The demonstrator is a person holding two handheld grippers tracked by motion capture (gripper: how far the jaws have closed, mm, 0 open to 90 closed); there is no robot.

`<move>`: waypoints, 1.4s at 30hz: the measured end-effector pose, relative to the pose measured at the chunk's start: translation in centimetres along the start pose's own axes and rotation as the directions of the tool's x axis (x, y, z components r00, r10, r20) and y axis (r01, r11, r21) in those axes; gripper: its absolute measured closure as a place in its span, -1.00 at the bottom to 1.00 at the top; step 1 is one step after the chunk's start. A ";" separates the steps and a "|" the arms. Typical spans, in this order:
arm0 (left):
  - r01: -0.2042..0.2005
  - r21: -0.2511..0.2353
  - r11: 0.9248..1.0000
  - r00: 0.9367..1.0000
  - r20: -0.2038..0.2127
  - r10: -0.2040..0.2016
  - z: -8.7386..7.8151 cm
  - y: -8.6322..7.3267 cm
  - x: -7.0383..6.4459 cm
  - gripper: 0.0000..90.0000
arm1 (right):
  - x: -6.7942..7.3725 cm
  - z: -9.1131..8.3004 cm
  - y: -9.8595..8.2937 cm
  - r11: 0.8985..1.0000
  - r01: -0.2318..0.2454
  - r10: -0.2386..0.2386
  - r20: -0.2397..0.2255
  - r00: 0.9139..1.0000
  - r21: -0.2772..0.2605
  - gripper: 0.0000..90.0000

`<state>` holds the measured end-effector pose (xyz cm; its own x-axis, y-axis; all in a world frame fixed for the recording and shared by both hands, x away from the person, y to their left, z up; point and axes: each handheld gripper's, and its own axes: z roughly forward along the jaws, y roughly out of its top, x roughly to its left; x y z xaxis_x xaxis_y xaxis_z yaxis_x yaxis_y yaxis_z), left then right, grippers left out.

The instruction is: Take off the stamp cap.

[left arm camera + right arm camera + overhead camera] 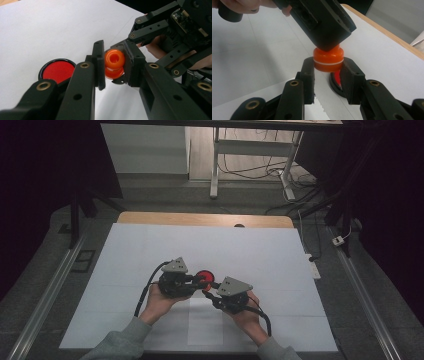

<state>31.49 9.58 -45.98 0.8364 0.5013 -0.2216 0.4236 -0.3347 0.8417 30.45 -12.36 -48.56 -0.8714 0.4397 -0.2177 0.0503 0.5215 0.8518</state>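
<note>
A small orange two-part piece (pixel 114 58) with a pale seam round its middle (pixel 328 62) is held just above the white sheet. My left gripper (pixel 115 61) is shut on its upper part, which has a hollow top. My right gripper (pixel 328 68) is shut on its lower part from the other side. In the high view the left gripper (pixel 201 281) and the right gripper (pixel 208 289) meet tip to tip at the table's middle. A red disc with a black rim (pixel 57 70) lies flat on the sheet right under them (pixel 202 275).
A white sheet (pixel 150 250) covers the table, whose wooden far edge (pixel 200 218) shows beyond it. The red disc (pixel 336 76) lies close behind my right gripper's fingers. Cables and desk legs (pixel 215 170) stand on the floor past the table.
</note>
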 end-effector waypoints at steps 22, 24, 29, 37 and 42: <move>0.036 -0.089 0.995 0.999 -0.031 -0.039 -2.5 0.1 1.2 0.61 | 0.1 0.4 -1.3 0.999 -0.002 0.002 -0.007 1.000 0.037 0.45; 0.031 -0.074 0.997 0.999 -0.037 -0.034 -2.4 -0.2 1.2 0.61 | -0.1 0.3 -1.1 0.999 -0.034 0.034 -0.015 0.999 0.018 0.45; 0.013 -0.056 0.998 1.000 -0.017 -0.014 -1.6 0.0 0.6 0.61 | -0.3 0.0 -0.6 1.000 -0.017 0.017 -0.005 1.000 0.020 0.45; 0.037 -0.069 0.997 0.999 -0.002 -0.037 -2.0 -0.1 1.0 0.61 | -0.6 -0.2 -1.0 0.999 -0.039 0.039 -0.004 0.999 0.016 0.44; 0.033 -0.063 0.997 0.999 0.011 -0.032 -1.9 -0.1 1.0 0.61 | -0.8 -0.5 -1.1 0.999 -0.050 0.050 0.006 0.999 0.008 0.44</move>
<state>31.58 11.62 -45.36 0.8261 0.5030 -0.2540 0.4280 -0.2671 0.8634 30.87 -13.70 -49.07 -0.8650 0.4693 -0.1778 0.0978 0.5051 0.8575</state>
